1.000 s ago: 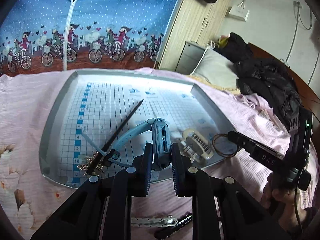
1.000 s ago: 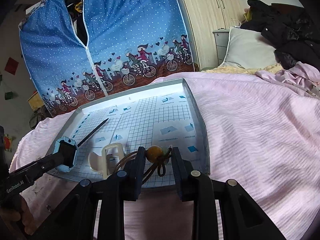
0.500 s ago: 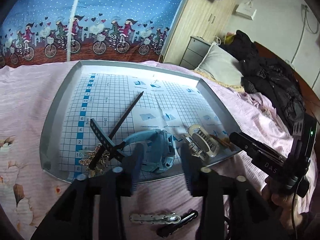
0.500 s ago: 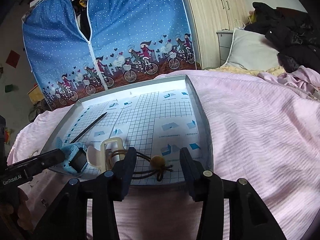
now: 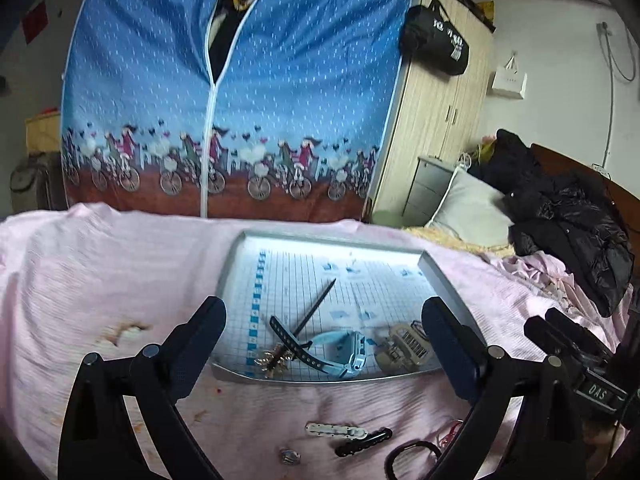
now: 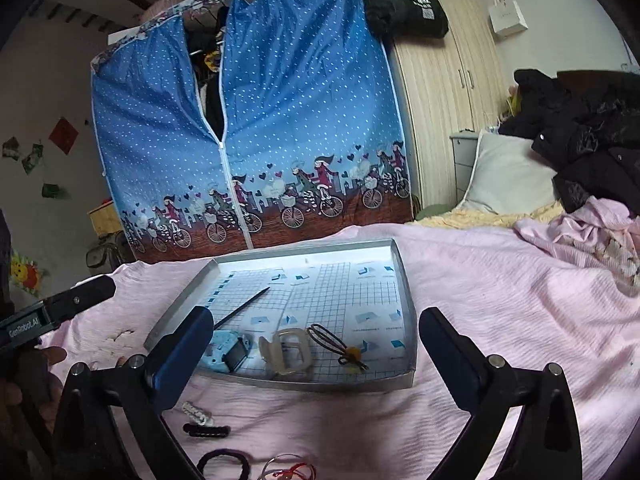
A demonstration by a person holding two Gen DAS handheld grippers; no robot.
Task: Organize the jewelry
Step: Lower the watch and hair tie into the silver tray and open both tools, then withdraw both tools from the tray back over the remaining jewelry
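Tray [image 6: 404, 292]: grey metal rim, white liner with blue grid lines. Watch [image 5: 352, 354]: pale blue case and strap. Hair clip [image 6: 290, 350]: translucent cream. Hair tie [image 6: 340, 346]: brown with mustard bead. Hair stick [image 5: 316, 306]: black. Bedspread [image 6: 500, 308]: pale pink, ribbed. Wardrobe cover [image 6: 280, 120]: blue, white dots, cyclist border.

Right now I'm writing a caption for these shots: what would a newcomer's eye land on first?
Probably the tall blue fabric wardrobe with a cyclist print at the back, across the pink bedspread. Next, the shallow silver tray with a grid-lined sheet at centre, holding a light blue watch, a black hair stick and a translucent hair claw. Both grippers' fingers frame it, spread wide.
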